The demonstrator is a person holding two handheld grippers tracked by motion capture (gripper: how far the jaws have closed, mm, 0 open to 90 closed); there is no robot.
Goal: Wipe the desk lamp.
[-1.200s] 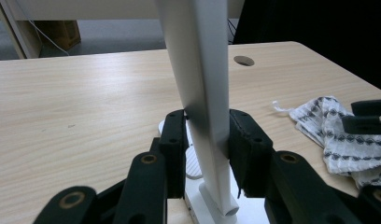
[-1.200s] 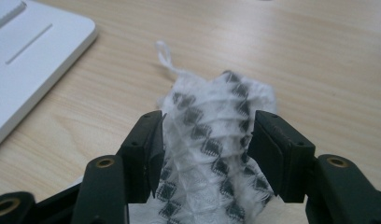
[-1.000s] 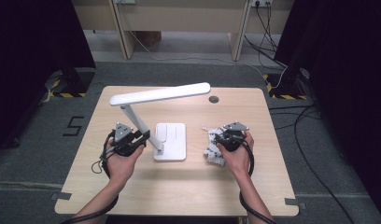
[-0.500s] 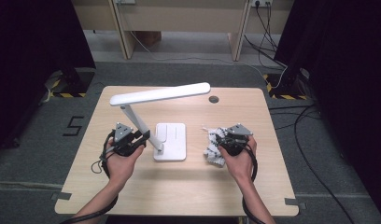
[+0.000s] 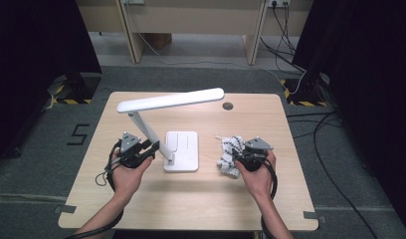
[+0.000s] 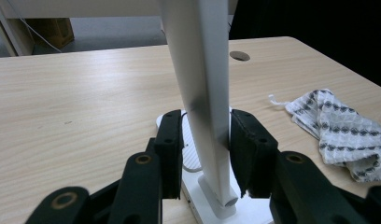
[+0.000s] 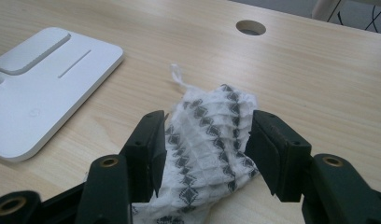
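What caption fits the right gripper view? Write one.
Right gripper astride a patterned cloth on the wooden table, lamp base beside.

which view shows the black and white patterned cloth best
The right gripper view: the crumpled black-and-white patterned cloth lies close up between that gripper's jaws, weave clear. The left gripper view shows it off to the side; the high view shows it small.

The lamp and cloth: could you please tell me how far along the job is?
Nothing looks finished. In hand: left gripper straddles the lamp arm, jaws just opening, a gap at one pad; right gripper brackets the patterned cloth on the table. Wiping probably remains.
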